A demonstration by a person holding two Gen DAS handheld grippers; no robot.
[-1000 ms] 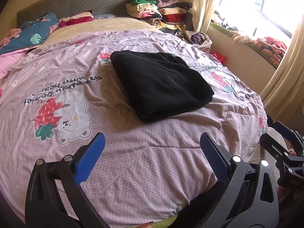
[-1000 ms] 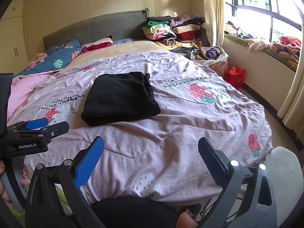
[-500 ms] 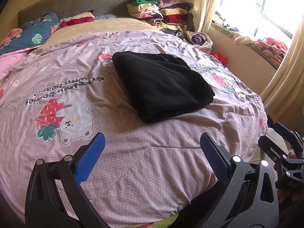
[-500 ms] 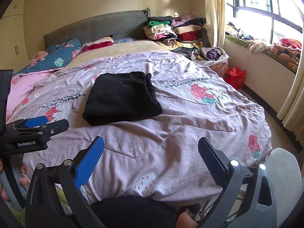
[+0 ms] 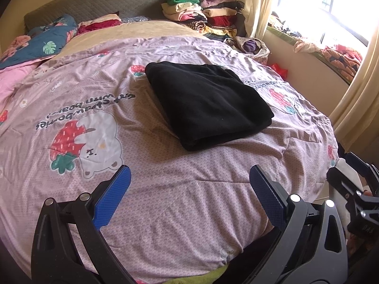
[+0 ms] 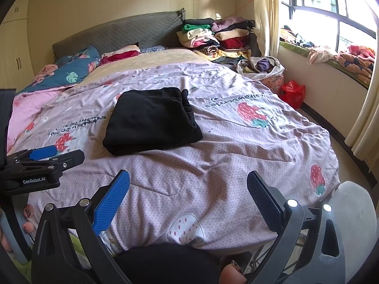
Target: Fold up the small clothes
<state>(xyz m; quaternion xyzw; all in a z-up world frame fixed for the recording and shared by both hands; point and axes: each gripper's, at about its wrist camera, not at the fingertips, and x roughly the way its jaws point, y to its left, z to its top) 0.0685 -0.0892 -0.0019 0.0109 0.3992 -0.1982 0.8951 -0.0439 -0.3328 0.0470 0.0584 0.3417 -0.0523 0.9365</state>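
Note:
A black garment [image 5: 206, 101] lies folded into a thick rectangle in the middle of the bed on the lilac strawberry-print cover [image 5: 71, 99]; it also shows in the right wrist view [image 6: 151, 120]. My left gripper [image 5: 189, 189] is open and empty, held over the near edge of the bed, well short of the garment. My right gripper [image 6: 188, 191] is open and empty too, near the bed's foot edge. The left gripper shows from the side at the left of the right wrist view [image 6: 45, 156].
Stacks of folded clothes [image 6: 213, 37] stand at the bed's far right corner beside the grey headboard [image 6: 113, 35]. A basket of clothes [image 6: 263, 68] and a red bag [image 6: 292, 92] sit on the floor by the window sill. Pillows [image 5: 40, 45] lie far left.
Both grippers have drifted slightly, so the folded black garment sits a little lower in both views. Both grippers stay open. The garment has not moved on the bed.

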